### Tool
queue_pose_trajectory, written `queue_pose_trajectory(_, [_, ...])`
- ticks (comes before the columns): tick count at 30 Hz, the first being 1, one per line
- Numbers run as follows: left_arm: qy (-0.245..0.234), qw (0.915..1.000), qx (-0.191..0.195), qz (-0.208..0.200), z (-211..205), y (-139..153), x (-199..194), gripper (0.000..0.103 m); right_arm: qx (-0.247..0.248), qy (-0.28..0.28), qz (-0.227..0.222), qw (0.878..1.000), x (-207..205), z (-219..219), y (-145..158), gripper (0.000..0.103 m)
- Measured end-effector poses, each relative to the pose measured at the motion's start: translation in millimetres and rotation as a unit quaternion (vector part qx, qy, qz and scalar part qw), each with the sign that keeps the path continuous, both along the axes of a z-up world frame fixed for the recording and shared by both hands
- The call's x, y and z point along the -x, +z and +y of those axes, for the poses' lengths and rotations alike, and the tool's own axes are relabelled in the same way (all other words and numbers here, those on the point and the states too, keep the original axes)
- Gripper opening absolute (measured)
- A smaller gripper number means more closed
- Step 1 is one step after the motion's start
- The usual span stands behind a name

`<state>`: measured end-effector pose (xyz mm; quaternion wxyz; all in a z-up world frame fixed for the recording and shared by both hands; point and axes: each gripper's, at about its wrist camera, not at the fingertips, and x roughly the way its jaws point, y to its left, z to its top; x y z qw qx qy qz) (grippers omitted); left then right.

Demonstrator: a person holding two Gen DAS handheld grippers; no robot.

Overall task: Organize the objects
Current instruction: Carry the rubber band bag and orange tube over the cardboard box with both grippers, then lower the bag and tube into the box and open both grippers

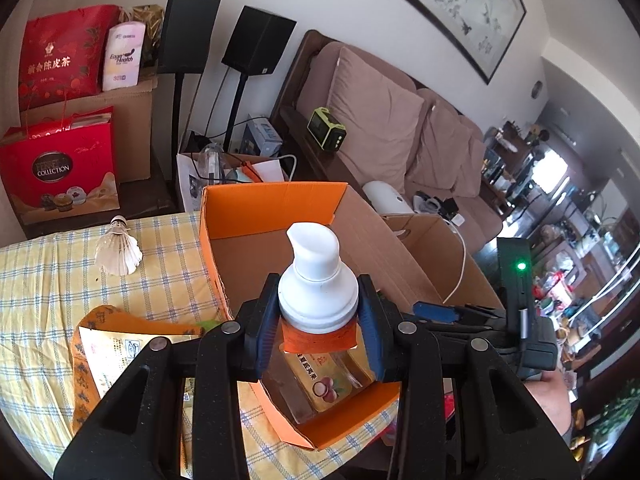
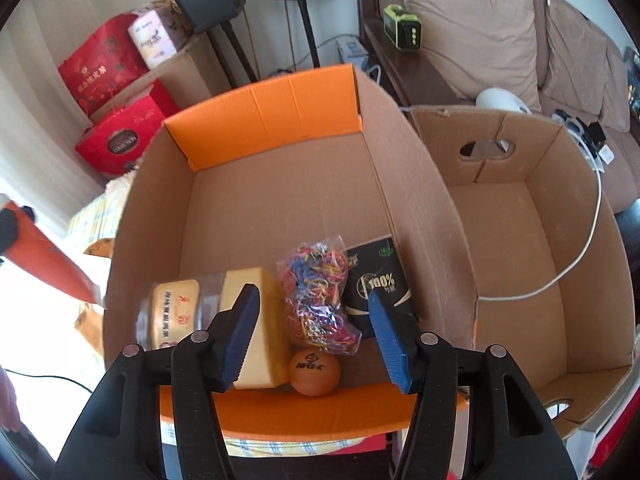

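Left claw (image 1: 318, 322) clamps pump bottle (image 1: 316, 280).

Wall: white, framed ink painting (image 1: 448, 4) at 1 o'clock.
Sofa (image 1: 400, 128): brown, cushioned, 2 o'clock.
Speakers (image 1: 224, 40): black, on stands, 12 o'clock.
Light: daylight.

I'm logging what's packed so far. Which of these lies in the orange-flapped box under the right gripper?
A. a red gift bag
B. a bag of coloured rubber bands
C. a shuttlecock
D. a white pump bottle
B: the bag of coloured rubber bands lies on the box floor, beside an orange ball.
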<state>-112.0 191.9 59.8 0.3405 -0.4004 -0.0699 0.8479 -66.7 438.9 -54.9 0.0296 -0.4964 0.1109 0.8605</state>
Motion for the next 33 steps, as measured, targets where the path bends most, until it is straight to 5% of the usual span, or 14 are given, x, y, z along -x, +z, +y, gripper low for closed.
queue_pose_trajectory(18, [0.0,0.9994,0.031,-0.017,32,-18,20,0.035,0.019,0.011,0.052,0.998,-16,-3,24,0.062])
queue_pose_trajectory(24, [-0.004,0.9996,0.027,-0.011,32,-14,16,0.035,0.008,0.007,0.009,1.0,0,2,4,0.061])
queue_pose_trajectory(29, [-0.004,0.9996,0.027,-0.009,26,-11,14,0.035,0.0,0.014,-0.04,0.999,20,3,-20,0.044])
queue_pose_trajectory(33, [-0.004,0.9996,0.026,-0.012,24,-13,14,0.035,0.01,0.024,-0.06,0.998,27,3,-32,0.043])
